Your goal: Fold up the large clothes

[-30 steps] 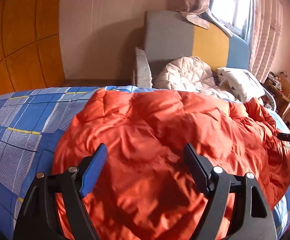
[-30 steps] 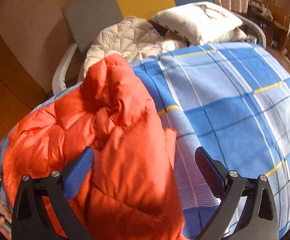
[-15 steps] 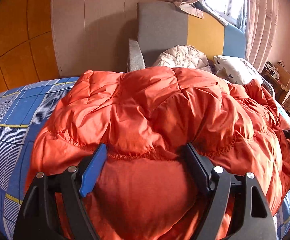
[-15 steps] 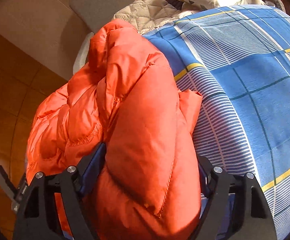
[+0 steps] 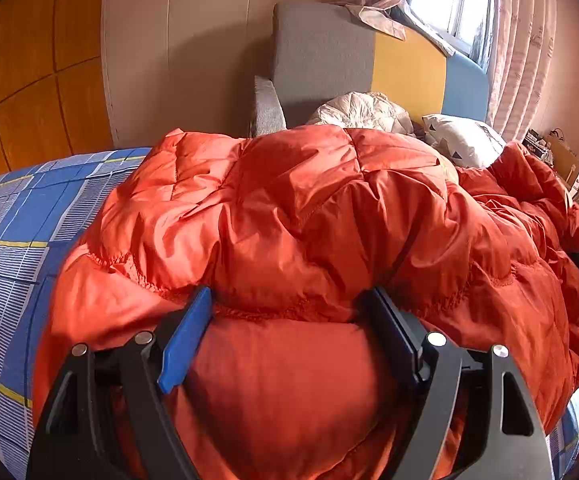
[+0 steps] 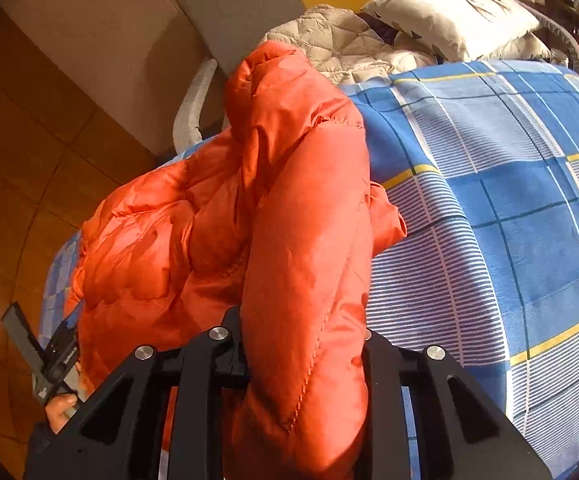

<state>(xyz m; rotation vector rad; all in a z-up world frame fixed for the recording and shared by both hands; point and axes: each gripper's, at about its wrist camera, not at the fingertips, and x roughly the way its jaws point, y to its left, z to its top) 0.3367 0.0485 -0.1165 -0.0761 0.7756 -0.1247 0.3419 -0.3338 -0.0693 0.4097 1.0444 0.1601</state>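
A puffy orange down jacket (image 5: pixel 309 216) lies bunched on a bed with a blue plaid sheet (image 5: pixel 9 248). My left gripper (image 5: pixel 289 316) has its jaws wide apart around a thick fold at the jacket's near edge, the fabric bulging between them. In the right wrist view the jacket (image 6: pixel 249 208) is lifted into a ridge, and my right gripper (image 6: pixel 303 332) is closed in on a thick padded fold of it, the fingertips hidden by fabric. The left gripper's body shows in the right wrist view at the lower left (image 6: pixel 45 356).
A cream quilted garment (image 5: pixel 361 110) and a white pillow (image 5: pixel 463 144) lie at the bed's head, against a grey, yellow and blue headboard (image 5: pixel 369 56). Wooden wardrobe panels (image 5: pixel 21 80) stand at left. The blue plaid sheet (image 6: pixel 509 200) spreads right of the jacket.
Both grippers have pushed forward into the jacket. The right jaws have closed from wide open onto a fold. The jacket has bunched up and risen off the sheet.
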